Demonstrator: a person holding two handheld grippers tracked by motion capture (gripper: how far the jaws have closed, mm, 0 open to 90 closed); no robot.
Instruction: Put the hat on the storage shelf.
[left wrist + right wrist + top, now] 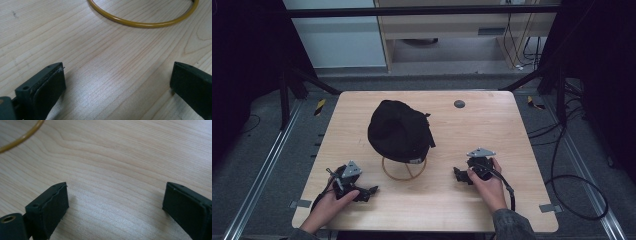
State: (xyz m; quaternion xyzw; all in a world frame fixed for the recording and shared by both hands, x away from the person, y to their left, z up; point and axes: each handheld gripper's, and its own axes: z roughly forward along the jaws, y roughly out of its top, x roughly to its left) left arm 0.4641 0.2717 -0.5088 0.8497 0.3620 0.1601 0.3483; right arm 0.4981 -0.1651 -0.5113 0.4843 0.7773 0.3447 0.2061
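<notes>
A black cap (399,129) rests on a stand with a yellow ring base (404,169) at the middle of the wooden table (492,125). My left gripper (371,190) lies low at the front left, held by a hand, jaws wide apart and pointing right toward the ring. The ring (142,22) curves across the top of the left gripper view, beyond my open left gripper (117,86). My right gripper (458,174) sits front right of the stand, pointing left. In the right gripper view my gripper (116,206) stands open over bare wood, with the ring (20,138) at upper left.
A small dark round disc (459,104) sits in the table near the far edge. Black frame bars (312,80) and cables (572,185) lie on the floor around the table. A pale cabinet (462,25) stands behind.
</notes>
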